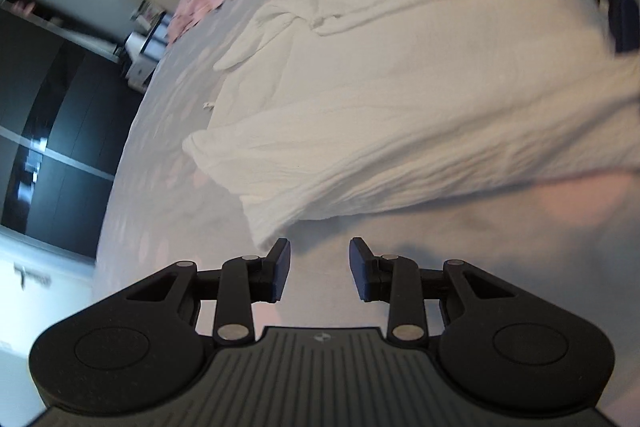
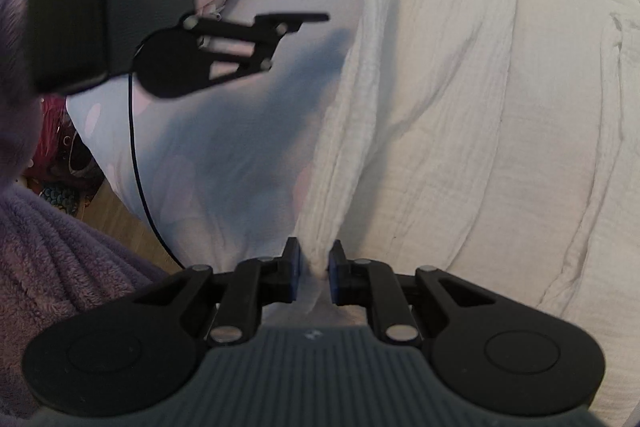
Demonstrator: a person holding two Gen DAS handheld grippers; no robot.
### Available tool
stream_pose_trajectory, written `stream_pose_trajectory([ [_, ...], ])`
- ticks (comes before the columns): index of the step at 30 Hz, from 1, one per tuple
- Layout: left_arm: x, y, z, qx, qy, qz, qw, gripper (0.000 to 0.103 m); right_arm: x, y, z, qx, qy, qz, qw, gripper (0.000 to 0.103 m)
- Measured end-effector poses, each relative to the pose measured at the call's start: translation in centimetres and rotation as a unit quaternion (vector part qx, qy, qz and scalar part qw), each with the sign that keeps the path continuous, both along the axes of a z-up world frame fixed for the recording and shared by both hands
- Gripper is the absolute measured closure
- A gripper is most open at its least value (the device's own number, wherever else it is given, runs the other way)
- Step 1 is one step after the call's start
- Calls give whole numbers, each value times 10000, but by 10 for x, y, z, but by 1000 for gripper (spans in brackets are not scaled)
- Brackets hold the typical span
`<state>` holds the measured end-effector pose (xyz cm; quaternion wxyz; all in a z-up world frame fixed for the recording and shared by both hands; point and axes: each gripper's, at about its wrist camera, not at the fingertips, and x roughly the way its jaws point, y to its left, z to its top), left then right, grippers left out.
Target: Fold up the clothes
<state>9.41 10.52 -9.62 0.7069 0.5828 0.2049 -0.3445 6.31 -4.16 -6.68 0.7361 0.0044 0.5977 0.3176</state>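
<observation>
The right gripper (image 2: 314, 269) is pinching a hem corner of the white garment (image 2: 500, 131), which is lying spread across the grey bedspread (image 2: 224, 163). The left gripper (image 1: 320, 269) is hovering wide apart over bare bedspread just beside the garment's other corner.

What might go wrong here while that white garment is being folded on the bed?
The right gripper pinches only a thin edge of the white garment, so the cloth may slip out when pulled. The left gripper is open and holds nothing, so a one-sided lift could drag the garment askew across the bedsheet. The black cable hanging near the bed edge might snag.
</observation>
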Motion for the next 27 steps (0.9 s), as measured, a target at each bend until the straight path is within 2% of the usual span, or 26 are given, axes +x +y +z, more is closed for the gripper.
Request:
stream_pose_trajectory([
  [4, 20, -1, -23, 595, -367, -654, 9954, 72, 0, -3, -1, 61, 99, -35, 9999, 86],
  [8, 29, -3, -49, 1107, -903, -1237, 9820, 67, 0, -4, -1, 110, 149, -42, 9998, 86],
  [14, 39, -8, -72, 1408, -1273, -1611, 9685, 67, 1, -7, -3, 154, 193, -62, 9997, 86],
  [15, 40, -10, -73, 1412, -1317, -1670, 9669, 72, 1, -8, -3, 160, 202, -75, 9996, 86],
  [16, 42, -13, -72, 1401, -1306, -1654, 9674, 84, 1, -9, -3, 166, 210, -94, 9996, 86],
  [19, 52, -24, -65, 1372, -1176, -1509, 9719, 94, -3, -9, -2, 200, 221, -160, 9994, 86],
  [22, 57, -30, -55, 1399, -1131, -1462, 9728, 96, -5, -12, 2, 285, 192, -241, 9991, 86],
  [27, 57, -46, -30, 1391, -1192, -1639, 9693, 97, -8, -29, 6, 587, 276, -487, 9967, 87],
])
